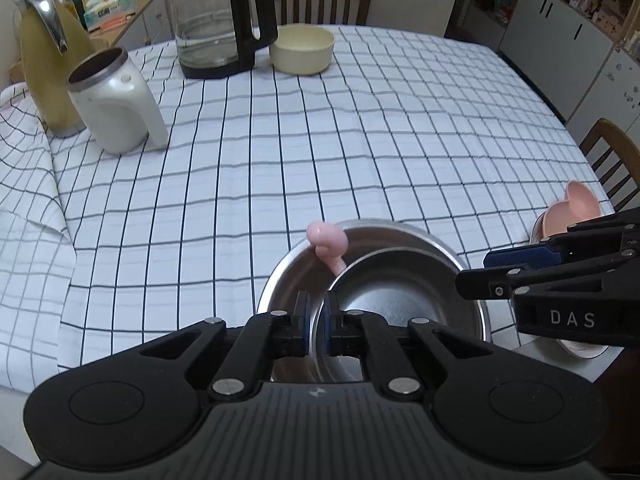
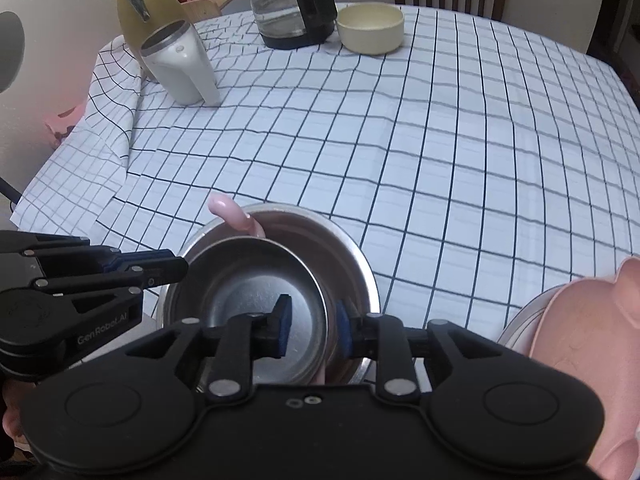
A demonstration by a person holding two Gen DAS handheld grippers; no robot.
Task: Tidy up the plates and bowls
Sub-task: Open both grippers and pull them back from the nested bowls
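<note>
From the left wrist view, the left gripper (image 1: pixel 316 322) is pinching the near rim of the small steel bowl (image 1: pixel 396 296), jaws narrow on the metal. That bowl is sitting tilted inside the large steel bowl (image 1: pixel 296 272), which is lying close to the near edge of the checked tablecloth (image 1: pixel 320 140). A pink spoon handle (image 1: pixel 326 240) is poking over the large bowl's far rim. Beyond the large bowl, open cloth is running up to the cream bowl (image 1: pixel 302 48) and glass kettle (image 1: pixel 218 20). The right gripper (image 1: pixel 490 268) is coming in from the right, partly hiding a pink dish (image 1: pixel 580 206).

From the right wrist view, the right gripper (image 2: pixel 312 326) is straddling the small steel bowl's (image 2: pixel 256 280) right rim, jaws part open, pads clear of it. The large steel bowl (image 2: pixel 320 236) is partly covered. The pink dish (image 2: pixel 592 340) is cut off to its right.
</note>
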